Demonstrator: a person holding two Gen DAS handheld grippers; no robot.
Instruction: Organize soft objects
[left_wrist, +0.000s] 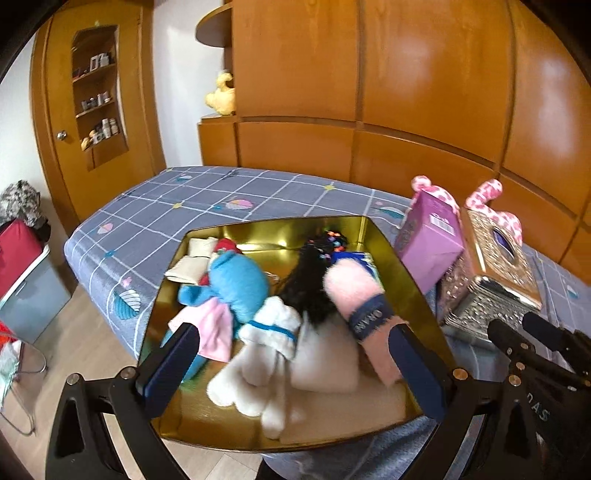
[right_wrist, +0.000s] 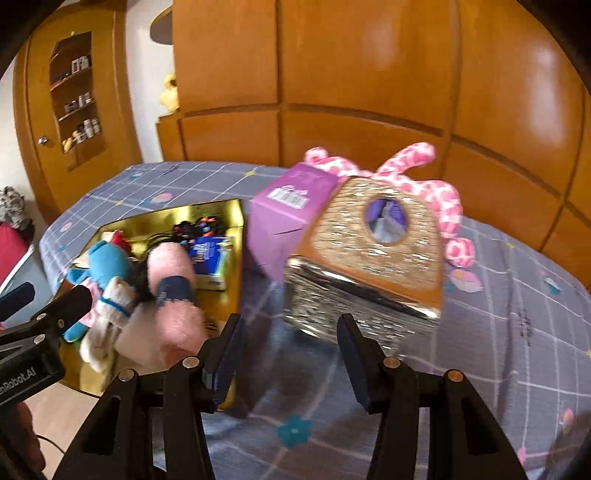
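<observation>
Left tool (left_wrist: 295, 365) released, spread wide over gold tray (left_wrist: 410, 273) on bed (left_wrist: 155, 206); pink slipper (left_wrist: 354, 295) beside its right finger, white plush (left_wrist: 266, 354) between fingers. Right tool (right_wrist: 288, 354) released, empty, glittery tissue box (right_wrist: 369, 258) just ahead.

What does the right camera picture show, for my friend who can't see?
An open gripper points at a shiny silver box on a bed. A purple box leans beside it, and a gold tray of soft toys sits left.
</observation>
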